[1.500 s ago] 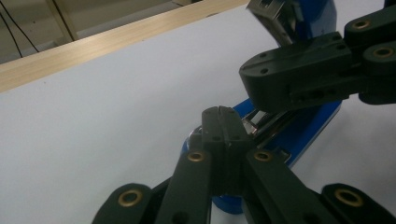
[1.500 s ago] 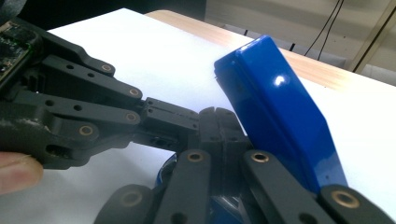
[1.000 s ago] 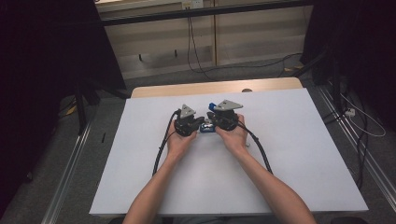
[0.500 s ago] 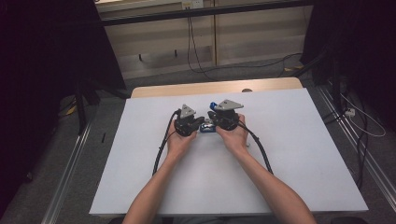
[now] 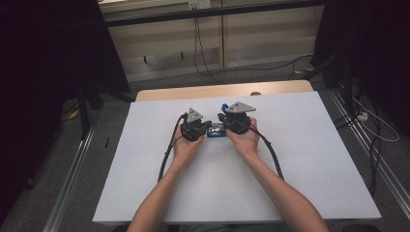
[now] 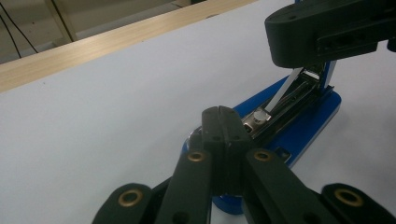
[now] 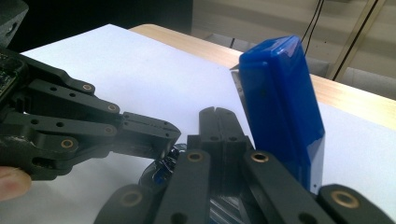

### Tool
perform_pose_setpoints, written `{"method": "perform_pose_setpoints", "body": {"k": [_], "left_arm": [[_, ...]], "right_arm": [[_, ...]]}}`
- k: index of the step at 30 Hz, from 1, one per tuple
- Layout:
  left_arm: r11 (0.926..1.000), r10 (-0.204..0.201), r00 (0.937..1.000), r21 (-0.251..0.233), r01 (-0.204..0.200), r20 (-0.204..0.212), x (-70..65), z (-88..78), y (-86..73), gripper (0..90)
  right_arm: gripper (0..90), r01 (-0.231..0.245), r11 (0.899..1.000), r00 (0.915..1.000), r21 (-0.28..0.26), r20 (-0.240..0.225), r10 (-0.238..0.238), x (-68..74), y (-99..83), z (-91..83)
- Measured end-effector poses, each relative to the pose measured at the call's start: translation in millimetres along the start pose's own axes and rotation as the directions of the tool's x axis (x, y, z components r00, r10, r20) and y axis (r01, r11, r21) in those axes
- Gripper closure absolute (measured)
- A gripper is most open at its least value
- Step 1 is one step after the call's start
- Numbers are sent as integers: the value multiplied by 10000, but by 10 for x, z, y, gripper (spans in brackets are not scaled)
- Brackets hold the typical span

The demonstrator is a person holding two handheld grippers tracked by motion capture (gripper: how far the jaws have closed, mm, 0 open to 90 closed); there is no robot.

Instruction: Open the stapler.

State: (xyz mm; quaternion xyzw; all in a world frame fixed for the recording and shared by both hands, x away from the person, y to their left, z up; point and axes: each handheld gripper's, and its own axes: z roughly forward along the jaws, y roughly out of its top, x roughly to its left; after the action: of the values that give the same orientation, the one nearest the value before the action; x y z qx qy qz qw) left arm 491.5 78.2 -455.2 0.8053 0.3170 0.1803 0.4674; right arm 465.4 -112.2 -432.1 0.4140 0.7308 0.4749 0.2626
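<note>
Here your left gripper (image 6: 219, 112) and right gripper (image 7: 218, 113), jaws pressed together, flank the opened blue stapler (image 6: 299, 116) mid-table; its raised lid (image 7: 280, 107) crowds your right view

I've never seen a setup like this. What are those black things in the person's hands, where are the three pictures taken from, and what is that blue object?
A person holds a tool in each hand: the left hand-held gripper and the right hand-held gripper, each with two black jaws, both shut. One camera looks down from above; two more ride on the grippers and look along their jaws. On the white table lies a blue stapler, swung open with its top raised. Both grippers meet at it; whether either grips it is unclear.
</note>
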Motion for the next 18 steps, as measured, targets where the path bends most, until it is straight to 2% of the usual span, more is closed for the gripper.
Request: {"method": "perform_pose_setpoints", "body": {"k": [4, 10, 18], "left_arm": [[9999, 127, 9999, 28, -126, -73, -16, 1, 4, 900], [10000, 44, 10000, 12, -44, -28, -8, 0, 1, 900], [10000, 57, 10000, 16, -57, -37, -10, 1, 2, 900]], "right_arm": [[900, 30, 10000, 10000, 9, -3, -30, 6, -3, -3], [900, -26, 10000, 10000, -13, 43, 26, 6, -4, -4], [900, -62, 9999, 9993, -83, 363, 65, -16, 5, -35]]}}
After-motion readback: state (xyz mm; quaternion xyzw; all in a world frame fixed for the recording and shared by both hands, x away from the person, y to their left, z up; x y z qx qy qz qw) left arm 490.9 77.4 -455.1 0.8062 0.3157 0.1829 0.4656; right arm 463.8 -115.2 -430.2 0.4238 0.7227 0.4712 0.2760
